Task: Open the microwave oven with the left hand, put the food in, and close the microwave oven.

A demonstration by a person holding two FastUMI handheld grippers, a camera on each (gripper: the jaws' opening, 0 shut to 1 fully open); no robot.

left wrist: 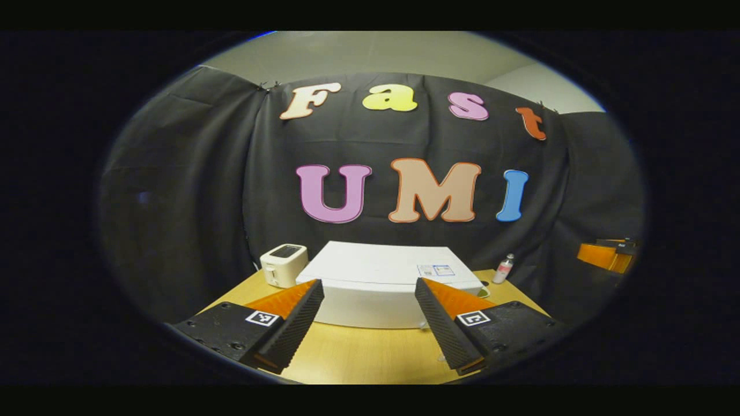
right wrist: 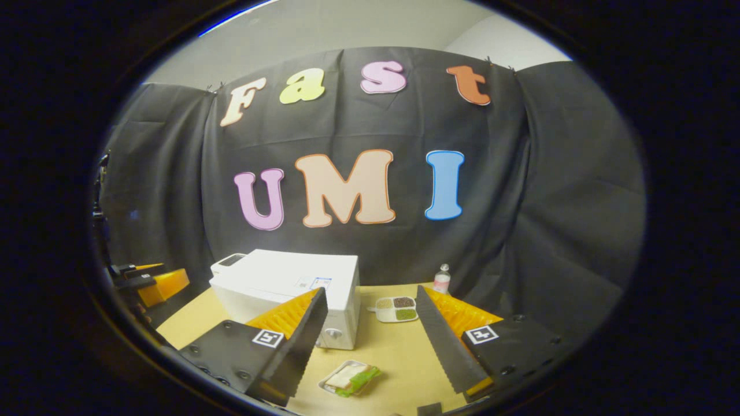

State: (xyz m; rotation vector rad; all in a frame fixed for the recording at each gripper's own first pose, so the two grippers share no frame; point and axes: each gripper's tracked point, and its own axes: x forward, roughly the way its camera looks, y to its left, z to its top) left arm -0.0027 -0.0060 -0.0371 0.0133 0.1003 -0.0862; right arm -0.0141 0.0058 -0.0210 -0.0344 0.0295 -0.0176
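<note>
A white microwave oven (left wrist: 381,283) stands shut on the wooden table (left wrist: 358,355), straight ahead of my left gripper (left wrist: 370,329), which is open, empty and held above the table short of the oven. In the right gripper view the microwave oven (right wrist: 289,292) sits left of centre. The food, a sandwich with green leaf on a small plate (right wrist: 350,378), lies on the table in front of the oven, low between the open fingers of my right gripper (right wrist: 370,346), which hovers above it. The left gripper (right wrist: 144,283) shows far off at the left edge of that view.
A white toaster (left wrist: 283,264) stands left of the oven. A small bottle (left wrist: 503,268) stands at the back right by the wall. A divided dish with grains (right wrist: 396,309) lies right of the oven. The other gripper (left wrist: 613,254) shows at the right edge.
</note>
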